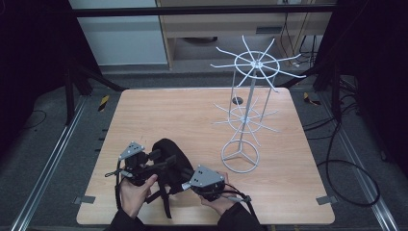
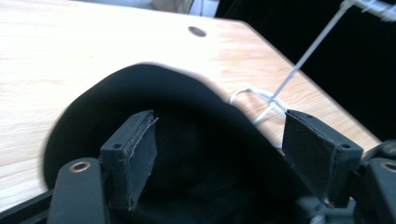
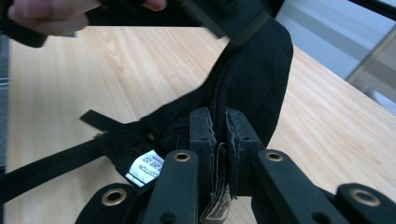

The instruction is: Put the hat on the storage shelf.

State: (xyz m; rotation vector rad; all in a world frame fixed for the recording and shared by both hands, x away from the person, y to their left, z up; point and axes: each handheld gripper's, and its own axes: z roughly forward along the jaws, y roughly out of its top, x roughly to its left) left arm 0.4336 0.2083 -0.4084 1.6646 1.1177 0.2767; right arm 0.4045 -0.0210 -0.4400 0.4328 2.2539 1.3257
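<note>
A black fabric cap [image 1: 168, 153] with straps and a white label lies near the front of the wooden table [image 1: 192, 110]. My right gripper [image 1: 186, 185] is at its right side. In the right gripper view the right gripper [image 3: 219, 116] is shut on a fold of the cap's [image 3: 261, 70] edge, and the label [image 3: 145, 169] hangs to the left of the jaws. My left gripper [image 1: 162, 161] reaches over the cap from the left. In the left gripper view its jaws [image 2: 219, 121] stand wide open with the cap's [image 2: 187, 98] dark hollow between the pads, which do not press on it.
A tall white wire rack [image 1: 245, 115] with two tiers of spokes and a ring base stands right of centre; its wires [image 2: 308, 51] show beyond the cap. A small dark hole [image 1: 237, 100] marks the table behind it. Black straps [image 3: 42, 168] trail off the cap.
</note>
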